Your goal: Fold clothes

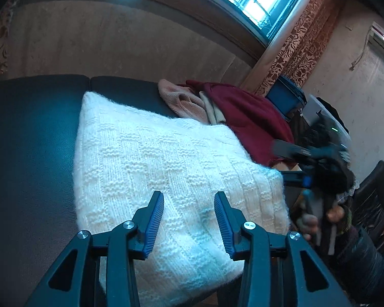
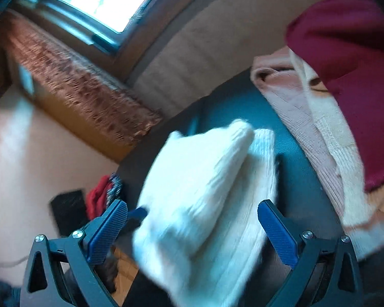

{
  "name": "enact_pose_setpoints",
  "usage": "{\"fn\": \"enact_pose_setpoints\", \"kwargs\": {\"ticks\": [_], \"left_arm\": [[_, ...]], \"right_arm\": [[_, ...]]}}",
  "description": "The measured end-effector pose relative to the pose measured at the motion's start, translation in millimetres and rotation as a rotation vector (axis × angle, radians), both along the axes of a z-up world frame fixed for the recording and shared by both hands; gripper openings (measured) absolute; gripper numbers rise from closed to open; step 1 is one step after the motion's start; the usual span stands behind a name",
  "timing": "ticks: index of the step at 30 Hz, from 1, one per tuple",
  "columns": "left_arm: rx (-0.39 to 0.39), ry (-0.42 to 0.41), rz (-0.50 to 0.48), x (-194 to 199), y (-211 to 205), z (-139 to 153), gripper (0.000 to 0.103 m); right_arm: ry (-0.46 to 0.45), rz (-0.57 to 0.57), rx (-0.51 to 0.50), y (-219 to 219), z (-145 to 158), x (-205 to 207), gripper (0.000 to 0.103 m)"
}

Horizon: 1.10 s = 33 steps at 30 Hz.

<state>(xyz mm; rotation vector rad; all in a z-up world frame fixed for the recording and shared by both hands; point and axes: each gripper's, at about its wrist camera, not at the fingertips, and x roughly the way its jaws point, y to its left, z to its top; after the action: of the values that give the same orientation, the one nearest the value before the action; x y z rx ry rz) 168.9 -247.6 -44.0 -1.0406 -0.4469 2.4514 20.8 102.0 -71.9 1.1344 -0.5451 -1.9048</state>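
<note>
A folded white knit sweater (image 1: 166, 158) lies on a dark leather seat (image 1: 33, 138). My left gripper (image 1: 189, 199) hovers over the sweater's near part, its blue pads apart with nothing pinched between them. In the right wrist view the same white sweater (image 2: 204, 179) is blurred, with one fold raised over another. My right gripper (image 2: 192, 204) stands wide open, with the sweater's edge lying between its fingers and both pads clear of the cloth. The right gripper (image 1: 291, 162) also shows blurred at the sweater's right edge in the left wrist view.
A pile of clothes sits beyond the sweater: a maroon garment (image 1: 245, 117), a pink knit (image 1: 181, 99) and a cream one (image 2: 335, 138). A blue box (image 1: 284, 97) and a patterned curtain (image 1: 297, 46) stand at the right. The padded backrest (image 1: 115, 43) runs behind the seat.
</note>
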Motion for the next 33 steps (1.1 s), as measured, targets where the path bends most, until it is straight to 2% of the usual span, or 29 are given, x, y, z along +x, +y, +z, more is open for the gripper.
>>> {"fn": "enact_pose_setpoints", "kwargs": {"ticks": [1,2,3,4,5,7,9,11,12,13,16,17,19,21,24,28,31,33], "left_arm": [[-0.001,0.009,-0.002,2,0,0,0.043],[-0.002,0.018,-0.007,4,0,1,0.044],[-0.003,0.027,-0.014,6,1,1,0.045],[-0.009,0.038,-0.029,8,4,2,0.047],[-0.014,0.048,-0.043,10,7,2,0.047],[-0.04,0.067,-0.077,14,14,2,0.05],[-0.086,0.061,-0.126,16,24,-4,0.051],[-0.13,0.026,-0.174,15,34,-14,0.051],[-0.153,-0.001,-0.192,14,40,-22,0.051],[-0.175,-0.006,-0.198,16,44,-27,0.051],[-0.205,0.008,-0.207,23,52,-26,0.051],[-0.187,0.006,-0.199,23,51,-24,0.05],[-0.123,-0.004,-0.184,17,48,-19,0.051],[-0.074,-0.008,-0.17,8,50,-13,0.051],[-0.069,0.02,-0.191,3,64,-7,0.051],[-0.081,0.031,-0.225,0,85,-10,0.051],[-0.096,0.033,-0.245,-2,99,-16,0.051],[-0.127,0.021,-0.268,-2,109,-22,0.051]], "right_arm": [[-0.016,-0.004,0.014,-3,-4,-4,0.101],[-0.039,-0.008,0.034,-5,-10,-9,0.092],[-0.069,-0.008,0.032,-5,-16,-14,0.062],[-0.102,-0.006,0.024,-3,-23,-18,0.041],[-0.098,-0.009,0.037,-4,-20,-21,0.019],[-0.03,-0.013,0.087,-10,-2,-21,0.018],[0.115,-0.016,0.135,-14,30,-14,0.017],[0.258,-0.046,0.271,-20,45,-8,0.017],[0.29,-0.06,0.358,-23,40,-11,0.015],[0.269,-0.066,0.433,-24,25,-18,0.013],[0.135,-0.055,0.516,-21,-29,-35,0.012],[0.121,-0.057,0.493,-15,-40,-37,0.01],[0.075,-0.09,0.386,2,-45,-42,0.009],[0.071,-0.093,0.386,4,-43,-45,0.008],[0.135,-0.07,0.454,-2,-28,-44,0.015],[0.249,-0.07,0.384,4,19,-38,0.015],[0.306,0.032,0.334,-12,39,-32,0.016],[0.304,0.11,0.339,-31,37,-34,0.018]]}}
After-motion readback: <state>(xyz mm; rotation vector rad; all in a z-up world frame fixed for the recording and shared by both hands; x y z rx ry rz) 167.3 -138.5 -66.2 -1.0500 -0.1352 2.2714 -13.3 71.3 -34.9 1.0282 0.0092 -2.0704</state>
